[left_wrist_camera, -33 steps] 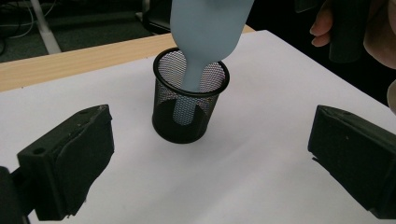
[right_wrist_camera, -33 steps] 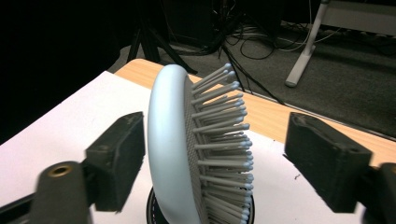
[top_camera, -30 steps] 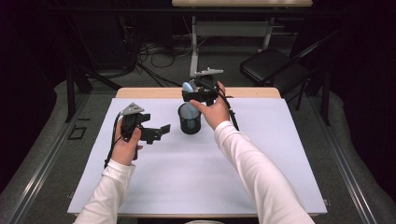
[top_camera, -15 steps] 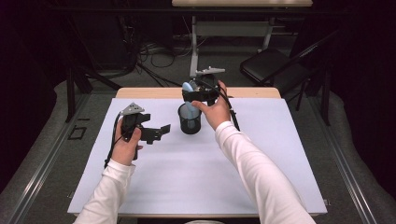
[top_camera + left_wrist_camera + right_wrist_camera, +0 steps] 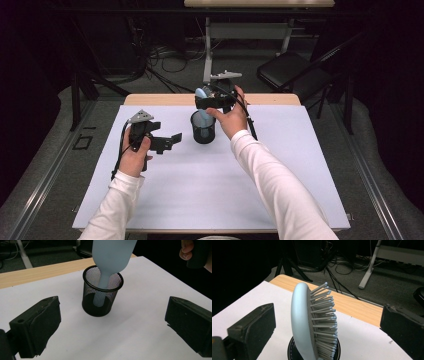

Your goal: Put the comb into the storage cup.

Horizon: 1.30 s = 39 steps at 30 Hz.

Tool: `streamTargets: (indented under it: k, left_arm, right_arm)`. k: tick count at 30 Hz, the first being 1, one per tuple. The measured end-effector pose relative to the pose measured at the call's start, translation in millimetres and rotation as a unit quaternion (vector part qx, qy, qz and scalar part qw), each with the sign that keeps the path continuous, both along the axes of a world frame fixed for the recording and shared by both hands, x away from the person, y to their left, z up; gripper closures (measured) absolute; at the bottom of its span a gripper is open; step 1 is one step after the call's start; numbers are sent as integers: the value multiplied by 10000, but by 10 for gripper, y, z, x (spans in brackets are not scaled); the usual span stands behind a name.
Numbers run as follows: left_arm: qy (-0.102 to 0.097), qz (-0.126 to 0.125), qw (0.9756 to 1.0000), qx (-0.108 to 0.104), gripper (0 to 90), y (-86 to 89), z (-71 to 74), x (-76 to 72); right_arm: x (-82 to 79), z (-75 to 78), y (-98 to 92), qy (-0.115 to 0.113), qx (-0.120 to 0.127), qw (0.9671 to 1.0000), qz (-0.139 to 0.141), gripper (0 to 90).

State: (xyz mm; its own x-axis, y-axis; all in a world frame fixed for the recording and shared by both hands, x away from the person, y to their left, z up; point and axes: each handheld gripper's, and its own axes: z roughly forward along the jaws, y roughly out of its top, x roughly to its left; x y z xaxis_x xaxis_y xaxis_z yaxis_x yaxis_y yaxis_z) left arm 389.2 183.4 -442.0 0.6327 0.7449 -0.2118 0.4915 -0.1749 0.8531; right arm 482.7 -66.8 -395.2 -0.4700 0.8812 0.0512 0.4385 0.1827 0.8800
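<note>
A light blue hairbrush (image 5: 302, 322) stands handle-down in a black mesh cup (image 5: 203, 127), leaning on its rim, bristles facing right in the right gripper view. My right gripper (image 5: 329, 317) hovers over the cup and is open. Its jaws have just been opening, and the brush head (image 5: 201, 93) sits between them with clear gaps on both sides. My left gripper (image 5: 167, 142) is held left of the cup, open and holding nothing. In the left gripper view the brush (image 5: 110, 255) dips into the cup (image 5: 102, 302).
A white sheet (image 5: 200, 190) covers the table, with a bare wooden strip (image 5: 150, 99) along the far edge. Beyond it are a dark chair (image 5: 295, 70), a stand's legs and floor cables. The hand holding the right gripper (image 5: 187, 250) shows at the top right.
Both hands stay almost where they were. The brush stays in the cup, and the right gripper's jaws look a little wider around its head.
</note>
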Motion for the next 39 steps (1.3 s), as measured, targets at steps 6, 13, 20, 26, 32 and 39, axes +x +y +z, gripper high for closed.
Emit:
streamTargets:
  k: [6, 13, 20, 26, 32, 39]
  left_arm:
    - [7, -24, 10000, -6, 5, -5, -2, -1]
    - [30, -43, 10000, -36, 5, -5, -4, 0]
    - [29, -52, 10000, -6, 5, -5, -12, 0]
    - [43, -59, 10000, 8, 5, -10, -17, 3]
    - [47, -47, 10000, -18, 5, 1, -11, 12]
    - [29, -61, 10000, -66, 5, 10, 12, 18]
  right_arm:
    - [-7, 19, -21, -12, 33, 10000, -4, 0]
    - [-17, 34, -40, 31, 22, 10000, 13, 0]
    - [-36, 57, -50, 17, 5, 10000, 21, 0]
    - [-61, 90, -74, 14, -5, 10000, 49, 0]
    - [-98, 129, -97, -12, -19, 9999, 105, 0]
    - [-133, 166, -135, -20, -64, 9999, 152, 0]
